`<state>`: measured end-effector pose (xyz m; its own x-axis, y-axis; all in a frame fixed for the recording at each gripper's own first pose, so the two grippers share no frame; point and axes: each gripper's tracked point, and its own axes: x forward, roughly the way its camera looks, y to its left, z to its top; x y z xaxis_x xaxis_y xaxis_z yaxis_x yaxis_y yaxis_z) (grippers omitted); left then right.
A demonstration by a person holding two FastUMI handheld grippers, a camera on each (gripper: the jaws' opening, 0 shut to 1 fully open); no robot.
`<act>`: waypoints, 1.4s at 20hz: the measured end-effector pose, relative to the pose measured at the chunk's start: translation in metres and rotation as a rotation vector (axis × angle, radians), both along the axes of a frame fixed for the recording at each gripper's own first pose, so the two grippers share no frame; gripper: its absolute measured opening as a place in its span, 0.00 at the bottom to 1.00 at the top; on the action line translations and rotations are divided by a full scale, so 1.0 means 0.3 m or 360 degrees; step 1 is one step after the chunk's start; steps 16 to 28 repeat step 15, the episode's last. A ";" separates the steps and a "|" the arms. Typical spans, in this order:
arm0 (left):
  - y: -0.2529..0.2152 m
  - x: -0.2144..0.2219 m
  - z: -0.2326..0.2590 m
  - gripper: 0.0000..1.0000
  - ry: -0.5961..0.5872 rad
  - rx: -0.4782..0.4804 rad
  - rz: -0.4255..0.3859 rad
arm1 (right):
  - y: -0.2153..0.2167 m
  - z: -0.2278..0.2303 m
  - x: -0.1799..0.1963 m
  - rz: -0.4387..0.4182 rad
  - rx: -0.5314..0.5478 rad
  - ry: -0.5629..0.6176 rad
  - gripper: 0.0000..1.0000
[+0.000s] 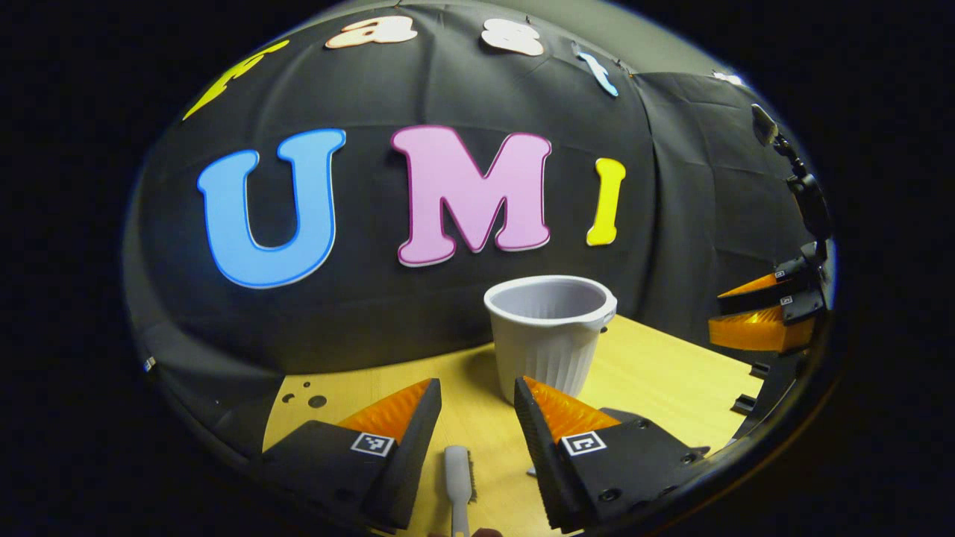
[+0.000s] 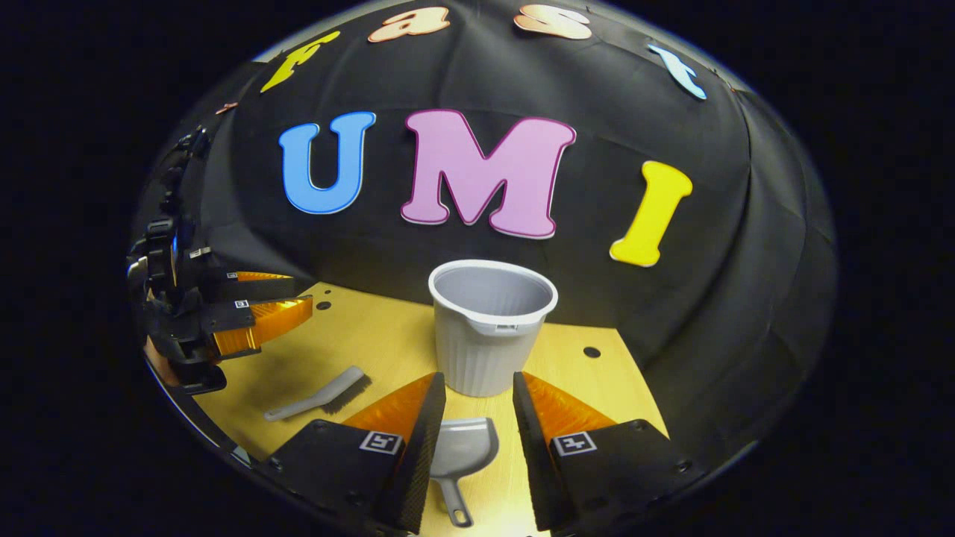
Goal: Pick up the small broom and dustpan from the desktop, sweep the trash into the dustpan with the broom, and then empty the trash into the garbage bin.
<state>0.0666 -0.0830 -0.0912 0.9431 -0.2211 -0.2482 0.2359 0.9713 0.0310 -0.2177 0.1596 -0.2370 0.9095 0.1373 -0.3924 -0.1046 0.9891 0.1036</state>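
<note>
A small grey broom lies on the wooden desktop, right between the open fingers of my left gripper and below them. The same broom lies at the left in the right gripper view, bristles toward the near side. A grey dustpan lies flat between the open fingers of my right gripper, handle toward the camera. A grey ribbed garbage bin stands upright just beyond both grippers. The left gripper also shows at the far left, the right gripper at the far right.
The desktop has a few small round holes near its back edge. The black cloth wall rises directly behind the bin. A dark stand reaches up at the right edge of the left gripper view.
</note>
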 end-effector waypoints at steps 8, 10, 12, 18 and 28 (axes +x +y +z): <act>-0.031 -0.074 0.125 0.79 -0.0068 -0.0175 0.0325 | -0.069 0.073 0.032 0.0185 0.0080 -0.0192 0.83; -0.043 -0.092 0.146 0.84 -0.0080 -0.0180 0.0416 | -0.108 0.082 0.036 0.0223 0.0123 -0.0215 0.91; -0.064 -0.114 0.140 0.88 -0.0063 -0.0172 0.0463 | -0.150 0.094 0.044 0.0231 0.0158 -0.0249 0.95; -0.105 -0.147 0.155 0.89 -0.0077 -0.0161 0.0545 | -0.212 0.072 0.030 0.0258 0.0199 -0.0271 0.98; -0.105 -0.147 0.155 0.89 -0.0077 -0.0161 0.0545 | -0.212 0.072 0.030 0.0258 0.0199 -0.0271 0.98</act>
